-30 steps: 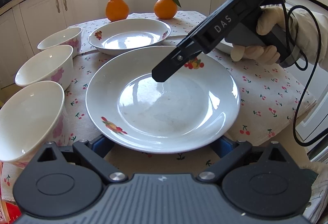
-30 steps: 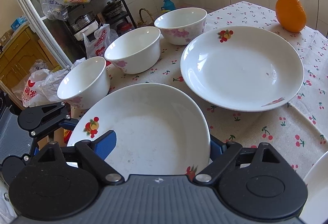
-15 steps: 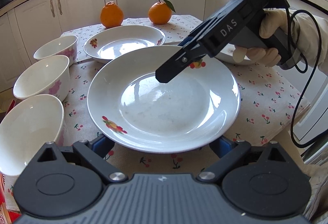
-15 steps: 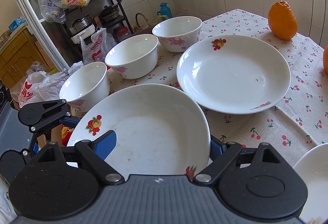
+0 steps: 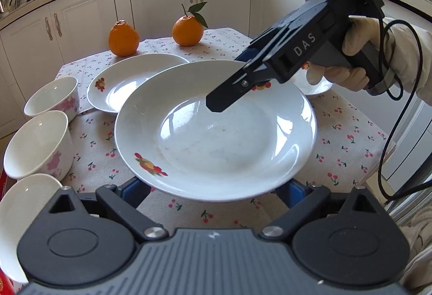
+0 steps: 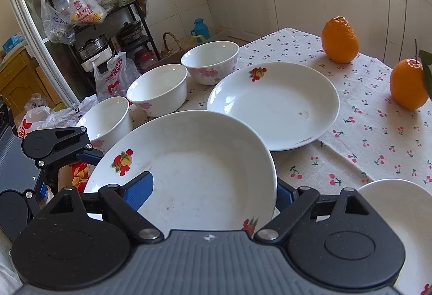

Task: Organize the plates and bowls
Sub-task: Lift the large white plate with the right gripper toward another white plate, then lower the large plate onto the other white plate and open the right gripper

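You hold the large plate (image 5: 216,133) between both grippers, clear of the tablecloth (image 5: 345,138) and tilted. The left gripper (image 5: 216,191) cradles the near rim between wide-spread jaws; whether its pads press is hidden under the plate. The right gripper (image 6: 213,192) spans the opposite rim, one blue pad (image 6: 140,188) lying inside the plate. The second plate (image 6: 272,103) lies just beyond the large plate. Treat the glazed ceramic as stiff, heavy, slippery and breakable. Keep opposed rim contact; do not pinch the centre.
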`<state>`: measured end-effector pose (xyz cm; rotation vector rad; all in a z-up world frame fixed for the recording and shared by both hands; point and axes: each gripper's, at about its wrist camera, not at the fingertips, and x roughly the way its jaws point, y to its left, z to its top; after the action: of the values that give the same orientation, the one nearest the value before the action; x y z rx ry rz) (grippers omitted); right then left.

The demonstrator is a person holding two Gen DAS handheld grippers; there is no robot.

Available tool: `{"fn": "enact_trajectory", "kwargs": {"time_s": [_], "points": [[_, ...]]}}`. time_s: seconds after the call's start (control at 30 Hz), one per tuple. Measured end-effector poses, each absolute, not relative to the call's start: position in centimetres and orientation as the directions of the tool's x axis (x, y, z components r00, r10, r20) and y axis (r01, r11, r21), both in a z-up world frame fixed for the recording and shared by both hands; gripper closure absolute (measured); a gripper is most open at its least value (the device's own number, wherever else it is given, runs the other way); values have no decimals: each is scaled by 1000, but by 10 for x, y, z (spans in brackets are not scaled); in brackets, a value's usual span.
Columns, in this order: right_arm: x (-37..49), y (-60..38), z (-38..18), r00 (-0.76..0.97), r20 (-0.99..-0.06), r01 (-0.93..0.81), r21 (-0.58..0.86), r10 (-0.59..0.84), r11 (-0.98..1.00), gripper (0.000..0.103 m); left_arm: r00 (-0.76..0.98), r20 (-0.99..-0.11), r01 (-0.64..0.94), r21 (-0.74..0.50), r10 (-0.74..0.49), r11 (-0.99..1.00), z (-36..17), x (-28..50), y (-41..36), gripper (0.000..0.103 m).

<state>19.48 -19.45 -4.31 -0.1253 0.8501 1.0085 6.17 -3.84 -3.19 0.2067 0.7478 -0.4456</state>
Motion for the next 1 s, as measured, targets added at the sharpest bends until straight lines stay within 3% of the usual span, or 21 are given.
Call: {"fn": "enact_trajectory", "kwargs": {"time_s": [1.0], "points": [[220,-338,-43,463,-663,-594,261,589,761,9,530,-709,675,21,-465,738,-35,148,-150,6]]}}
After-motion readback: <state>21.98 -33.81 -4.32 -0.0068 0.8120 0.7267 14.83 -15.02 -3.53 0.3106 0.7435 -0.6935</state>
